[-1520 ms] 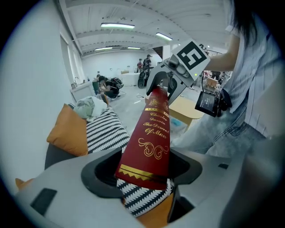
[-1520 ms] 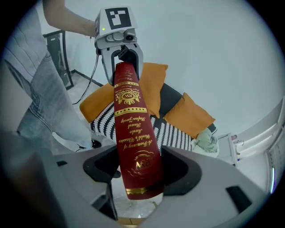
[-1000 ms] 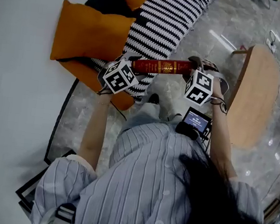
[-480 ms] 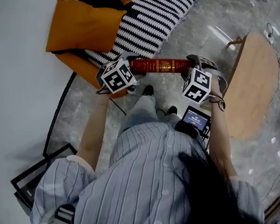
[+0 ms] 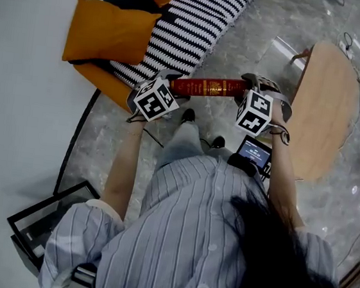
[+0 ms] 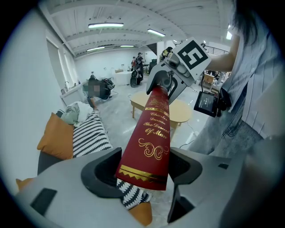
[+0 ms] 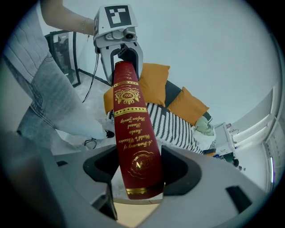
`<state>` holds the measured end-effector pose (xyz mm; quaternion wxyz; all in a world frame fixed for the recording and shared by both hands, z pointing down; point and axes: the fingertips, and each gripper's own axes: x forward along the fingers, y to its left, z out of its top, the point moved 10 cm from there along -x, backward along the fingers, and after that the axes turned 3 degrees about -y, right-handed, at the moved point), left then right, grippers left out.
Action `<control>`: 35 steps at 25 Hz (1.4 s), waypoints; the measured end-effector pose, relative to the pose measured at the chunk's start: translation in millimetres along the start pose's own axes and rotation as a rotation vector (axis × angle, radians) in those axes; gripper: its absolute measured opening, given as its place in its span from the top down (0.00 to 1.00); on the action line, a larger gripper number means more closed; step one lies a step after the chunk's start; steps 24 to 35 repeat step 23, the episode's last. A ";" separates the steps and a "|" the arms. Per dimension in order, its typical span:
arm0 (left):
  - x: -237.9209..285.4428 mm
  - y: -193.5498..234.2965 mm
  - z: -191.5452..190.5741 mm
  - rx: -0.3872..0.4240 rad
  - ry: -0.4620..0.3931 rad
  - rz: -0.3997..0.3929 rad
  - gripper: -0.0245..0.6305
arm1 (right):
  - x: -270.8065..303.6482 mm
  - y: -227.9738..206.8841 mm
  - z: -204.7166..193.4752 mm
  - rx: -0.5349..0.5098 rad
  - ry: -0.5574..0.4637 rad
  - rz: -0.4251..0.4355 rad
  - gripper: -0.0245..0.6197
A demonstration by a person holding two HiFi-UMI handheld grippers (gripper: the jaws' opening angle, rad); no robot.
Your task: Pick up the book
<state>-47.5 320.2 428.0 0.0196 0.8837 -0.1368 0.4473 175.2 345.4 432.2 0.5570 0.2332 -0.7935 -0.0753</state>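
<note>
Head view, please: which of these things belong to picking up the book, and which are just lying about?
In the job: red book, left gripper and right gripper, each shut on one end of it.
Lying about: orange cushion, striped cushion, round wooden table, black frame on the floor.

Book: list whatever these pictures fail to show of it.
- Covers and pages: all views show only the book's red spine.
- Its ends: head view, buried in the left claw and right claw.
- Lettering near the spine's far end: right gripper view, too small.
</note>
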 end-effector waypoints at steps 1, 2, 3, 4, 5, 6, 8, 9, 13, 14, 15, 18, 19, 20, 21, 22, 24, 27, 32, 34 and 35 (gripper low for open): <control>1.6 -3.9 2.0 -0.001 0.002 0.001 0.49 | -1.8 1.7 -3.9 -0.001 -0.001 0.001 0.51; 3.0 -7.1 3.6 -0.002 0.005 0.001 0.49 | -3.1 3.2 -7.2 -0.003 -0.001 0.002 0.51; 4.3 -9.8 4.8 -0.003 0.007 0.001 0.49 | -4.2 4.4 -10.0 -0.004 -0.002 0.003 0.51; 5.5 -12.1 5.9 -0.004 0.009 0.001 0.49 | -4.9 5.4 -12.5 -0.004 -0.003 0.003 0.51; 6.7 -14.1 7.1 -0.005 0.010 0.001 0.49 | -5.5 6.3 -14.9 -0.005 -0.005 0.005 0.51; 7.9 -15.7 8.5 -0.005 0.010 0.001 0.49 | -6.0 6.7 -17.1 -0.005 -0.006 0.006 0.51; 10.0 -17.7 11.0 -0.004 0.011 0.004 0.49 | -6.8 6.6 -20.6 -0.007 -0.008 0.006 0.51; 10.8 -18.3 11.9 -0.004 0.012 0.005 0.49 | -7.1 6.3 -21.8 -0.009 -0.009 0.006 0.51; 11.6 -20.5 13.2 -0.012 0.015 0.008 0.49 | -7.7 5.9 -23.9 -0.016 -0.014 0.012 0.51; 11.5 -20.6 13.3 -0.014 0.016 0.009 0.49 | -7.6 5.3 -23.9 -0.019 -0.014 0.013 0.51; 11.2 -20.3 13.4 -0.017 0.017 0.010 0.49 | -7.5 4.3 -23.7 -0.022 -0.015 0.013 0.51; 11.0 -18.6 13.8 -0.022 0.018 0.013 0.49 | -6.6 1.3 -22.7 -0.030 -0.019 0.015 0.51; 11.2 -18.2 13.5 -0.023 0.019 0.014 0.49 | -6.0 0.8 -22.4 -0.031 -0.020 0.016 0.51; 11.5 -17.9 13.0 -0.025 0.020 0.014 0.49 | -5.1 0.6 -22.1 -0.033 -0.021 0.017 0.51; 11.8 -17.5 12.1 -0.027 0.021 0.014 0.49 | -4.1 0.4 -21.7 -0.034 -0.022 0.018 0.51; 12.1 -17.0 11.2 -0.029 0.023 0.013 0.49 | -2.9 0.4 -21.3 -0.035 -0.023 0.019 0.51; 12.4 -16.6 10.1 -0.031 0.024 0.013 0.49 | -1.7 0.5 -20.9 -0.036 -0.024 0.021 0.51; 12.4 -16.6 10.1 -0.031 0.024 0.013 0.49 | -1.7 0.5 -20.9 -0.036 -0.024 0.021 0.51; 12.4 -16.6 10.1 -0.031 0.024 0.013 0.49 | -1.7 0.5 -20.9 -0.036 -0.024 0.021 0.51; 12.4 -16.6 10.1 -0.031 0.024 0.013 0.49 | -1.7 0.5 -20.9 -0.036 -0.024 0.021 0.51; 12.4 -16.6 10.1 -0.031 0.024 0.013 0.49 | -1.7 0.5 -20.9 -0.036 -0.024 0.021 0.51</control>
